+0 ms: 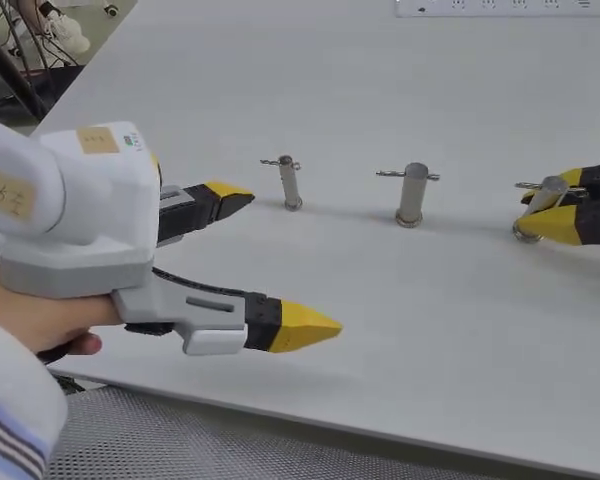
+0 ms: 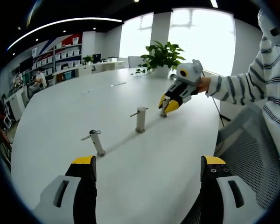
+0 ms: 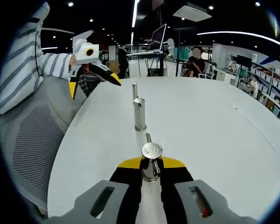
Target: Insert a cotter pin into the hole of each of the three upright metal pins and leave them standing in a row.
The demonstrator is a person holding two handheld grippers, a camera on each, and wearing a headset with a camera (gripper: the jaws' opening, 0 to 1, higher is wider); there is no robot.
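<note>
Three short silver metal pins stand in a row across the white bench. The right tongs, grey and black with yellow tips, pinch the right-hand silver pin by its shaft, below its flat round head. In the head view this pin leans a little, and a thin wire cotter pin pokes out just under its head; whether its foot rests on the bench is hard to tell. The middle silver pin and the left-hand silver pin stand upright and free, well apart from each other, each with a cotter pin through its top. The left tongs are spread wide and grip nothing, hanging over the bench near the left-hand silver pin, carried by a hand in a striped sleeve.
</note>
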